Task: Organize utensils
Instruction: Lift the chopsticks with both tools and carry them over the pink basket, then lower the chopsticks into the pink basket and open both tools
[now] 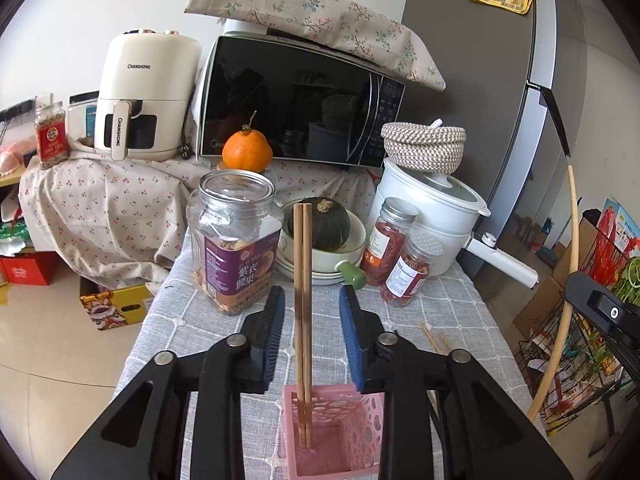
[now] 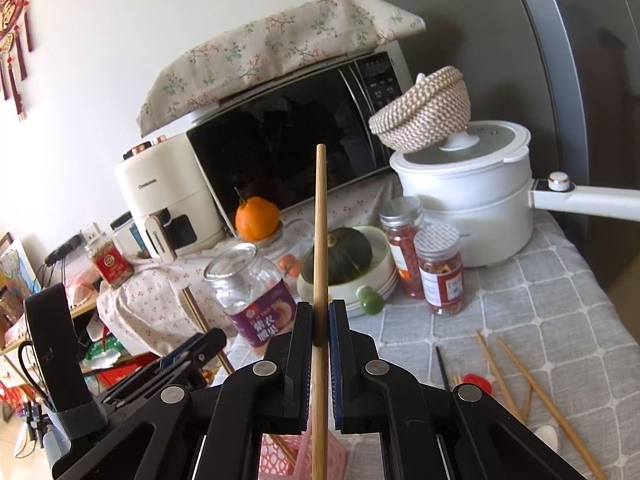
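A pink perforated basket [image 1: 290, 420] stands on the grey checked cloth just below my left gripper [image 1: 312, 294]. A pair of dark brown chopsticks [image 1: 303, 300] stands upright in it, between the blue pads without touching either; this gripper is open. My right gripper [image 2: 321, 308] is shut on a single pale bamboo chopstick [image 2: 321, 220], held nearly upright above the basket [image 2: 334, 460]. Loose pale chopsticks [image 2: 540, 384], a black chopstick [image 2: 442, 366], a red spoon [image 2: 478, 382] and a white spoon [image 2: 548, 434] lie on the cloth to the right.
Behind the basket stand a clear nut jar [image 1: 232, 240], a stack of bowls [image 1: 356, 254] holding a green pumpkin [image 1: 320, 224], two red spice jars [image 1: 400, 256] and a white electric pot [image 1: 432, 208]. A microwave [image 1: 296, 100], an air fryer [image 1: 148, 92] and a fridge [image 1: 480, 80] line the back.
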`<state>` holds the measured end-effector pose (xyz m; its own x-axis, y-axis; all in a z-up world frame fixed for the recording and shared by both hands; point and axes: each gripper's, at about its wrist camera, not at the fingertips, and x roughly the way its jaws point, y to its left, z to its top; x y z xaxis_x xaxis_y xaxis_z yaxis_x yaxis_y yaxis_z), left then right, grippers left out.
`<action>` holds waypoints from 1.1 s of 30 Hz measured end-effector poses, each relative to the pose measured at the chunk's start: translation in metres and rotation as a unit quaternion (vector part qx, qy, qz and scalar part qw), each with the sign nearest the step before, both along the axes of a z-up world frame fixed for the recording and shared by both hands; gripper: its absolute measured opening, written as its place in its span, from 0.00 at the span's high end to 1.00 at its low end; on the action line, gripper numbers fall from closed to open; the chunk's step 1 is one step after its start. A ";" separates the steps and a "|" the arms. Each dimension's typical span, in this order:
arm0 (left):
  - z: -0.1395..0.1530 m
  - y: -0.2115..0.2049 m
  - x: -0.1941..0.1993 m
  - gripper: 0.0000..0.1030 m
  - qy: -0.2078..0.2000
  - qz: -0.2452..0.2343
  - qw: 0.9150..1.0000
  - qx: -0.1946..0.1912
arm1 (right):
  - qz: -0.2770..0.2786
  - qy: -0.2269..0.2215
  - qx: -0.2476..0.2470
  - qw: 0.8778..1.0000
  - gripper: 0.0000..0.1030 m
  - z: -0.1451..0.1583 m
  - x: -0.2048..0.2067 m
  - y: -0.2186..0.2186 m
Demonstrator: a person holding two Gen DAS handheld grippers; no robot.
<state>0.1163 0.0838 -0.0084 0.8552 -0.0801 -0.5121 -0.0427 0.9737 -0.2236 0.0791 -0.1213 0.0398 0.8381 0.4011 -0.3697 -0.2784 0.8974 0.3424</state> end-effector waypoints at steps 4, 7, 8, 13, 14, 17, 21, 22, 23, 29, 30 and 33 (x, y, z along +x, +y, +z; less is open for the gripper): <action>0.009 0.008 -0.014 0.38 0.019 -0.002 1.000 0.003 | -0.005 -0.019 0.012 1.000 0.95 0.006 0.002 0.010; 0.010 0.014 -0.024 0.35 0.045 0.004 0.999 0.021 | -0.014 -0.030 0.016 0.999 0.95 0.008 0.006 0.019; 0.010 0.017 -0.027 0.34 0.054 0.008 0.998 0.026 | -0.016 -0.034 0.019 0.999 0.95 0.008 0.007 0.022; 0.000 0.035 -0.036 0.32 0.115 0.031 0.992 0.034 | -0.042 -0.054 0.025 0.997 0.95 0.005 0.016 0.037; -0.004 0.038 -0.037 0.32 0.128 0.040 0.990 0.039 | -0.052 -0.061 0.022 0.997 0.95 0.003 0.016 0.041; -0.014 0.043 -0.037 0.32 0.150 0.051 0.986 0.052 | -0.082 -0.073 0.011 0.994 0.95 -0.002 0.020 0.050; -0.023 0.048 -0.034 0.32 0.171 0.057 0.982 0.064 | -0.100 -0.069 -0.001 0.993 0.95 -0.015 0.028 0.063; -0.024 0.049 -0.033 0.32 0.173 0.057 0.981 0.063 | -0.100 -0.065 -0.006 0.993 0.95 -0.020 0.031 0.066; -0.025 0.051 -0.033 0.32 0.175 0.058 0.981 0.062 | -0.099 -0.060 -0.010 0.993 0.95 -0.024 0.032 0.069; -0.026 0.054 -0.031 0.32 0.174 0.062 0.981 0.058 | -0.077 -0.034 -0.045 0.995 0.94 -0.044 0.038 0.082; -0.025 0.054 -0.031 0.32 0.173 0.062 0.981 0.057 | -0.072 -0.027 -0.044 0.996 0.94 -0.046 0.038 0.083; -0.024 0.053 -0.031 0.32 0.170 0.061 0.982 0.056 | -0.056 -0.010 -0.038 0.998 0.92 -0.050 0.037 0.082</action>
<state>0.0850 0.1366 -0.0320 0.6326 0.0849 -0.7698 -0.2146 0.9743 -0.0689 0.1164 -0.0389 -0.0106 0.8831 0.2767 -0.3789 -0.1817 0.9462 0.2677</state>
